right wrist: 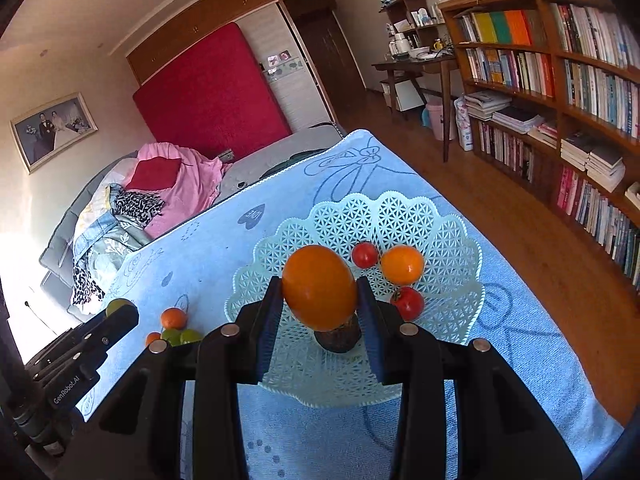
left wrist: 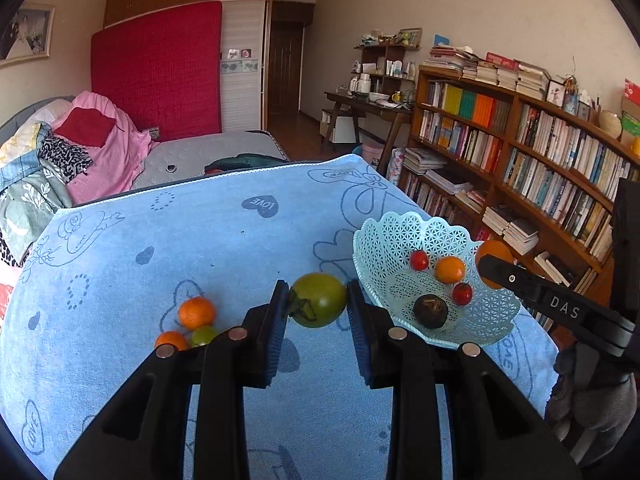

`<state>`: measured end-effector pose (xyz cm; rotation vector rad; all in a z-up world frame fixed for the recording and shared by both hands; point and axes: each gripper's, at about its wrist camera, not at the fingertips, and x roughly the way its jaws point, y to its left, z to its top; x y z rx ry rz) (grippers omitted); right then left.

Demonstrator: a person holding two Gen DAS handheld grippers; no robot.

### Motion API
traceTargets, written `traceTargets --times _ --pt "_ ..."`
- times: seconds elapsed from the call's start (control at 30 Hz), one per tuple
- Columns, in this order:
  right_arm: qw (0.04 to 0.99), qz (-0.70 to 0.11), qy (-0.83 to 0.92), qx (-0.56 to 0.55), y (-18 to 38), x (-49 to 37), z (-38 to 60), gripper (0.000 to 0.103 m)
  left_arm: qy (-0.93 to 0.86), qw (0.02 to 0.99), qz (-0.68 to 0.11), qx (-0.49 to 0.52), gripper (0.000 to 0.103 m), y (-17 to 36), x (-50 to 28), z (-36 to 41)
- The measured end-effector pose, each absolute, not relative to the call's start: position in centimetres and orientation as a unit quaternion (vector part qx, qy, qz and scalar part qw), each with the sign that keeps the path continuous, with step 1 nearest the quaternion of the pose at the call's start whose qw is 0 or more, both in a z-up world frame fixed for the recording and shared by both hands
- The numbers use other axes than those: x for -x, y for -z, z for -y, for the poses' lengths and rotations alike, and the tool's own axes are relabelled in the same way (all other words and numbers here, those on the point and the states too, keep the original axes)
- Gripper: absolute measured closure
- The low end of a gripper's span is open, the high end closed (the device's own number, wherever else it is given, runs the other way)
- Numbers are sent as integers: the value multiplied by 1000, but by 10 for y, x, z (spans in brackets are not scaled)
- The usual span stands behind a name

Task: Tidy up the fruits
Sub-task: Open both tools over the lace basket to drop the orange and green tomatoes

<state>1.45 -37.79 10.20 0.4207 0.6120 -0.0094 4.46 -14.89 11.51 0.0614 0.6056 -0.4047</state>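
My left gripper [left wrist: 318,300] is shut on a green tomato [left wrist: 320,299] and holds it above the blue towel, just left of the pale lattice basket [left wrist: 376,240]. My right gripper [right wrist: 320,300] is shut on a large orange fruit [right wrist: 319,286] and holds it over the basket [right wrist: 452,232]. In the basket lie two red cherry tomatoes [right wrist: 365,254], a small orange [right wrist: 402,264] and a dark fruit [right wrist: 338,338]. On the towel to the left lie two small oranges [left wrist: 196,312] and a green fruit [left wrist: 203,335].
The blue towel [left wrist: 200,240] covers the table. A bed with piled clothes [left wrist: 80,152] stands behind on the left. A bookshelf [left wrist: 540,152] and a desk [left wrist: 368,108] stand on the right, past the table edge.
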Motion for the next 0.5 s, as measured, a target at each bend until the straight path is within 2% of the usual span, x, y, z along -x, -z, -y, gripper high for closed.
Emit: traceTargets --times 0.5 --pt "923 -308 32 -228 -89 -23 400 65 241 917 -313 -57 73 -105 -70 211"
